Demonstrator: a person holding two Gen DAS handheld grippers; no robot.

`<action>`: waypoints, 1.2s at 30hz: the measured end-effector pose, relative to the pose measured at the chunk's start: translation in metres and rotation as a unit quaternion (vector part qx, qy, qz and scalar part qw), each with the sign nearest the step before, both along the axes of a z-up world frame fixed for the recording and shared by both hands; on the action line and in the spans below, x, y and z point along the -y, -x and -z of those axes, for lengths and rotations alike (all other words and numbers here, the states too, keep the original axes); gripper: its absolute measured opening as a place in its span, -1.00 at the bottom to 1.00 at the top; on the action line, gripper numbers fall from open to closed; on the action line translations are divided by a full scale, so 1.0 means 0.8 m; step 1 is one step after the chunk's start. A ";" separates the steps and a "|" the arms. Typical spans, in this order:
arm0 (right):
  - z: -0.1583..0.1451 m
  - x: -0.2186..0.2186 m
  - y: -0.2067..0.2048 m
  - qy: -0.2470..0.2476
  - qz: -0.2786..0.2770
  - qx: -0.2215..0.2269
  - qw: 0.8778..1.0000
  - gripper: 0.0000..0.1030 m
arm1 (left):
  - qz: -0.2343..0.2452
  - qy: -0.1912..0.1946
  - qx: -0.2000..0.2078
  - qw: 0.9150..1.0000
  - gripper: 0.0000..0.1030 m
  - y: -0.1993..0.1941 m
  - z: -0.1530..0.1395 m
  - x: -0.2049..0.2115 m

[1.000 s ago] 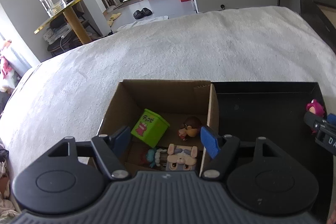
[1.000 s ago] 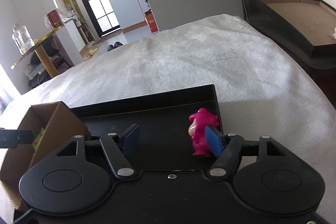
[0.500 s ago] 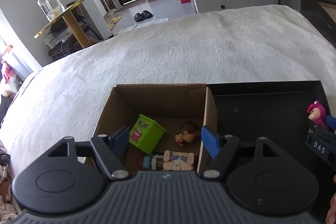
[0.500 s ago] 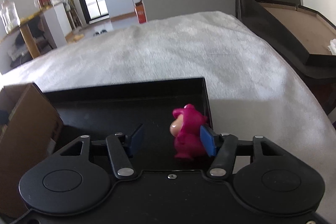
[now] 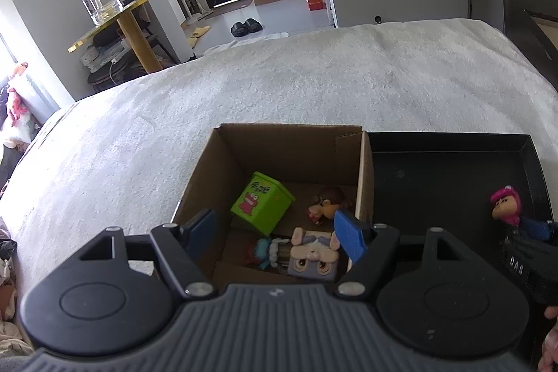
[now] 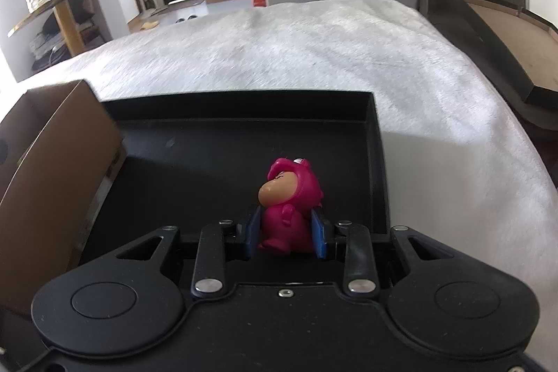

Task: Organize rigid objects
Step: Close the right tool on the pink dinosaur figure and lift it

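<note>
In the left wrist view, the left gripper (image 5: 277,234) hangs over the near edge of a cardboard box (image 5: 223,162), its blue pads spread wide with nothing between them. Inside the box lie a green cube (image 5: 261,203) toward the left, a brown-haired figure (image 5: 327,201) at the right wall, a flat rabbit-faced toy (image 5: 314,255) at the near side and a small blue-haired figure (image 5: 265,251) just left of it. A black tray (image 5: 446,176) stands touching the box on its right, both on a white blanket (image 5: 244,100). At the tray's right edge the pink figure (image 5: 505,204) shows above the right gripper (image 5: 533,232).

In the right wrist view, the right gripper (image 6: 286,232) has its pads closed against both sides of the pink figure (image 6: 289,197), which stands upright, facing left. Whether it touches the tray floor cannot be told. It sits toward the near right part of the tray (image 6: 244,114), with the box (image 6: 52,169) at the left.
</note>
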State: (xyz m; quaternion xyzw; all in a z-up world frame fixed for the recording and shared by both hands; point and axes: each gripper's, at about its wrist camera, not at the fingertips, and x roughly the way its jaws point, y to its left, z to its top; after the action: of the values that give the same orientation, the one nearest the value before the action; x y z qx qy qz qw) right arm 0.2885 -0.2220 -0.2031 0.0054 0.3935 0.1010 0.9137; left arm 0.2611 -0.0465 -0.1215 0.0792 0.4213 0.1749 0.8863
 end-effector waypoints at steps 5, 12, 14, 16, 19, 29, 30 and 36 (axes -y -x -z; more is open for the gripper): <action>0.001 -0.003 0.018 0.008 -0.014 -0.013 1.000 -0.40 | -0.005 0.005 0.005 1.000 0.44 0.011 -0.002 -0.007; -0.007 -0.004 0.029 -0.003 -0.015 -0.001 1.000 0.13 | -0.008 0.003 0.005 1.000 0.44 0.015 -0.004 -0.009; -0.008 -0.001 0.024 -0.012 -0.005 -0.002 1.000 0.18 | -0.009 0.001 0.004 1.000 0.44 0.013 -0.003 -0.009; -0.007 0.008 0.018 -0.040 0.010 -0.007 0.999 0.18 | -0.010 0.001 0.002 1.000 0.44 0.009 -0.001 -0.009; -0.002 0.024 0.007 -0.098 0.034 -0.020 0.994 0.18 | -0.008 -0.001 0.000 1.000 0.44 0.004 0.002 -0.006; 0.018 0.027 -0.011 -0.122 0.051 -0.038 0.990 0.18 | 0.001 -0.004 -0.010 1.000 0.44 -0.013 0.012 0.006; 0.020 0.027 -0.012 -0.126 0.051 -0.038 0.990 0.17 | 0.003 -0.004 -0.010 1.000 0.44 -0.014 0.013 0.007; 0.017 0.027 -0.012 -0.118 0.046 -0.039 0.991 -0.14 | 0.006 -0.003 -0.015 1.000 0.44 -0.012 0.013 0.007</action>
State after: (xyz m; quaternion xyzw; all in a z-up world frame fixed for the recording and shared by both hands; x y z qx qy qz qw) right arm 0.2981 -0.2435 -0.2167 0.1348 0.4135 0.1039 0.8944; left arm 0.2710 -0.0521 -0.1321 0.0867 0.4335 0.1697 0.8808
